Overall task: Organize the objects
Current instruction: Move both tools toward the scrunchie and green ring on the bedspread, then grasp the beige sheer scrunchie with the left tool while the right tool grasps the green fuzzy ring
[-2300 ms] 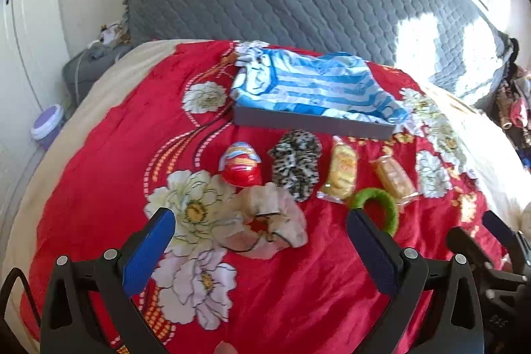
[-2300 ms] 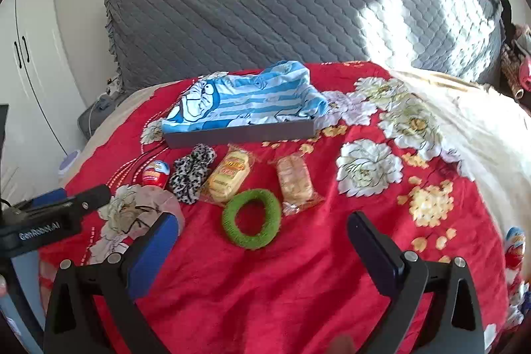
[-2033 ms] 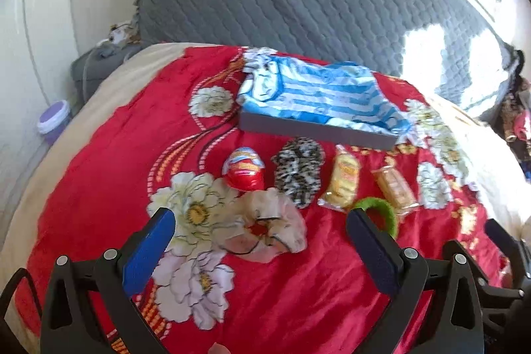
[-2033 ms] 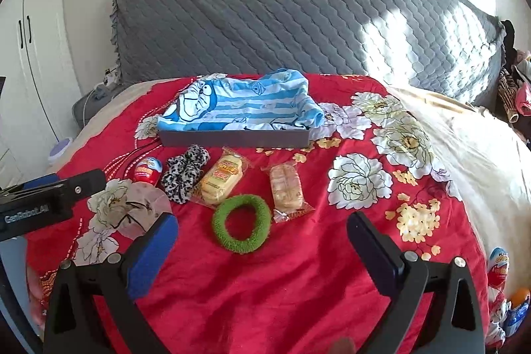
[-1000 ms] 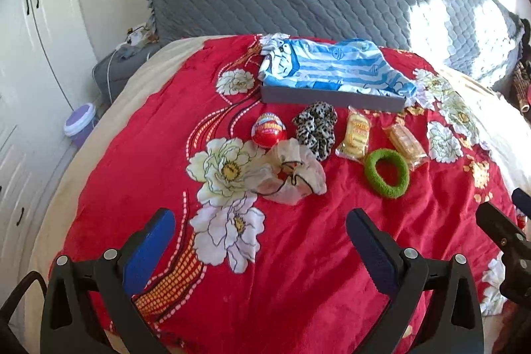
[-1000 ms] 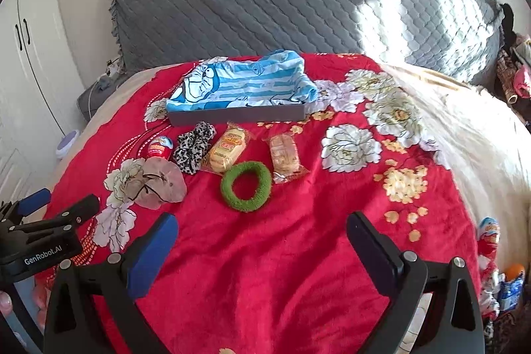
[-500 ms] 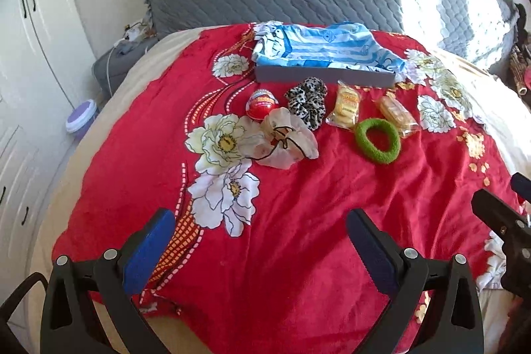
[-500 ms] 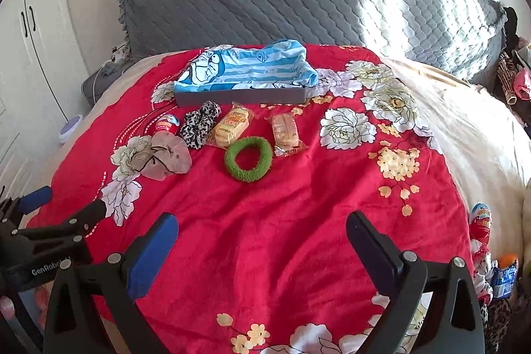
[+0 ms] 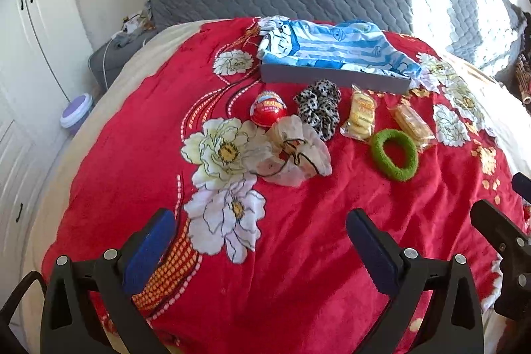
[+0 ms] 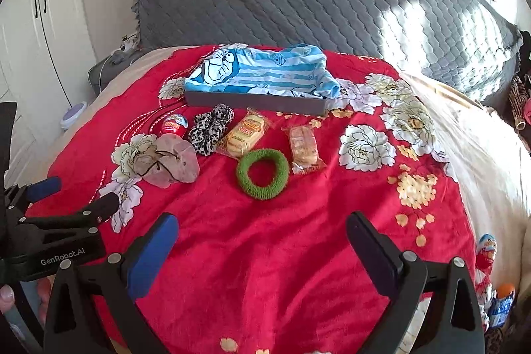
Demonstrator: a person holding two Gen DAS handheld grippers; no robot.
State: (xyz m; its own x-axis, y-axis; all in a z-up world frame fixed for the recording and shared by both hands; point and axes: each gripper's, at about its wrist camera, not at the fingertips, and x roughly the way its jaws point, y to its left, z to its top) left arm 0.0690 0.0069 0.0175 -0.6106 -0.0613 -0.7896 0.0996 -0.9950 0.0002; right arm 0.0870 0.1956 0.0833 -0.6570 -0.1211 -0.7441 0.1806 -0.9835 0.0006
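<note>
Both grippers wide apart and empty, low in frame over the red floral blanket; all items lie above them, mid-frame.

Left gripper: jaws spread wide, nothing between them; beige scrunchie sits above the gap, red egg-shaped toy and leopard scrunchie higher. Right gripper: jaws equally wide, empty; green scrunchie is centred above the gap, well apart from the tips. 2 wrapped snack packs lie between the green scrunchie and the grey tray, which holds a blue striped cloth with a cartoon face. Readable writing: "GenRobot.AI" on the left gripper at lower left of the right view; snack print unreadable. Bare blanket fills the frame between tips and items; blanket edge at right frame.
</note>
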